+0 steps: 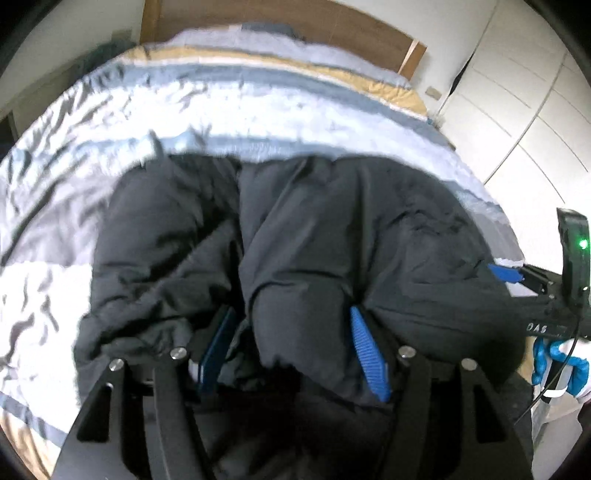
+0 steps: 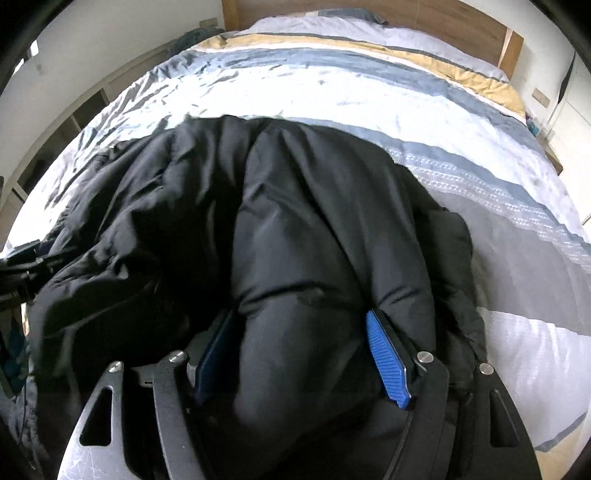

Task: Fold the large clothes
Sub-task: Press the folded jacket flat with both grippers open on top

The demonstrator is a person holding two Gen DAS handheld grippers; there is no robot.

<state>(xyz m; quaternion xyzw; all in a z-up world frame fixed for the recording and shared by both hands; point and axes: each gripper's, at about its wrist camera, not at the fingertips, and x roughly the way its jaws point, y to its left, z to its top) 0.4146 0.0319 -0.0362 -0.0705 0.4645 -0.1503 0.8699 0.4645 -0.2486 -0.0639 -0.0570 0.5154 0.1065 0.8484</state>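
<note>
Black padded down jacket point(image 1: 332, 229) lies bunched at the near edge of the striped-quilt bed point(image 1: 110, 122). Left hand-held gripper point(image 1: 295, 350) and right hand-held gripper point(image 2: 303, 354) each clamp a thick jacket fold.

Bed point(image 2: 424, 122) with wooden headboard point(image 2: 461, 22), striped grey, white and tan duvet point(image 1: 92, 122), black puffy jacket point(image 2: 295, 221) lying on it

text: "DAS" | on: right gripper point(image 1: 496, 271) black body | else: nothing legible

Bright overexposed bedding point(image 1: 110, 110), slight motion blur, dark fisheye corners
</note>
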